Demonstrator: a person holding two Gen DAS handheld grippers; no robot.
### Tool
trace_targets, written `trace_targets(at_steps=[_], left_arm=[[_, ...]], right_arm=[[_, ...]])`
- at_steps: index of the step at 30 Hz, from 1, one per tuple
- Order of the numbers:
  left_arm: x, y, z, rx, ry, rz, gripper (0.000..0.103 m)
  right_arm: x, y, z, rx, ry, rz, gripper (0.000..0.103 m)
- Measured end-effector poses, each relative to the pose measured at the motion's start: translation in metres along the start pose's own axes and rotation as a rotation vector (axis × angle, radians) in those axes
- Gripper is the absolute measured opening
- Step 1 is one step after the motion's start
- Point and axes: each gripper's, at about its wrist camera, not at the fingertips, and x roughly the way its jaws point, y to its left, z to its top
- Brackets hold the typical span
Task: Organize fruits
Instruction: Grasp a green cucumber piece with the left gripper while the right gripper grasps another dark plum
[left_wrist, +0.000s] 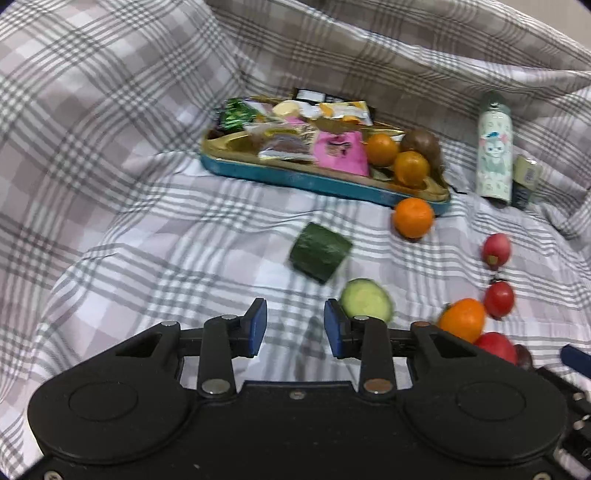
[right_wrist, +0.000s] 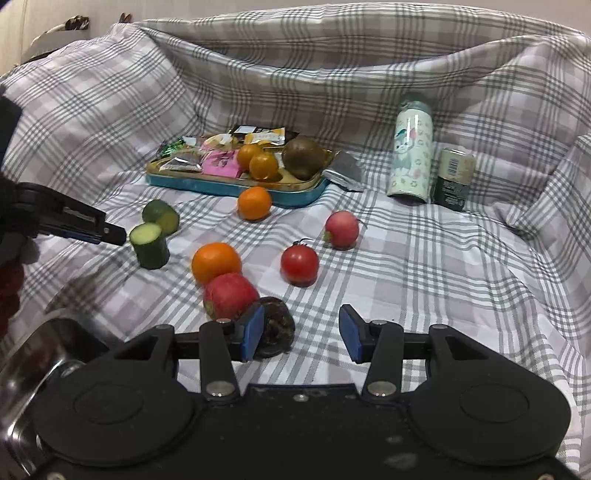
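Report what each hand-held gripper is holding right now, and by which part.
Nothing is held. The left hand-held gripper has only cloth between its pads, the cucumber piece beside it. The right hand-held gripper is open and empty, a dark fruit beside one pad.

Rumpled grey-checked cloth (right_wrist: 424, 258) under soft indoor light

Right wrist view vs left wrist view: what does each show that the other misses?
Right wrist only: a shiny steel bowl at lower left, a crumpled silver foil wrapper beside the tray, and the left tool seen from outside, next to an upright cut cucumber piece.

Left wrist only: the left tool's own open jaws, nothing between them.

Both: the teal-rimmed gold tray of snack packets, the loose orange mandarin, the red stemmed tomato, and the tall pale cartoon-print bottle.
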Motion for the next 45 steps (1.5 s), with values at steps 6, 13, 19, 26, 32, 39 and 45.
trace_targets(at_steps=[6,13,19,26,32,39,45], left_arm=[[-0.001,-0.013,0.004,0.053,-0.034,0.004,0.04],[-0.003,-0.028,0.003,0.114,-0.028,-0.095,0.041],[-0.002,-0.036,-0.002,0.152,-0.042,-0.1,0.041],[-0.002,-0.03,-0.004,0.129,-0.042,-0.126,0.041],[-0.003,-0.032,-0.008,0.144,-0.041,-0.128,0.041],[-0.006,-0.038,-0.012,0.182,-0.05,-0.127,0.041],[-0.012,-0.045,-0.011,0.209,-0.053,-0.139,0.043]], right_arm=[[0.001,0.002,-0.001,-0.016,0.017,0.019,0.048],[0.004,0.005,0.0,-0.037,0.04,0.04,0.048],[0.011,0.01,0.0,-0.064,0.063,0.055,0.048],[0.03,0.014,0.003,-0.081,0.129,0.073,0.048],[0.029,0.011,0.003,-0.065,0.111,0.034,0.041],[0.022,-0.005,0.003,-0.018,0.083,-0.098,0.041],[0.026,0.0,-0.003,-0.065,0.124,-0.1,0.042]])
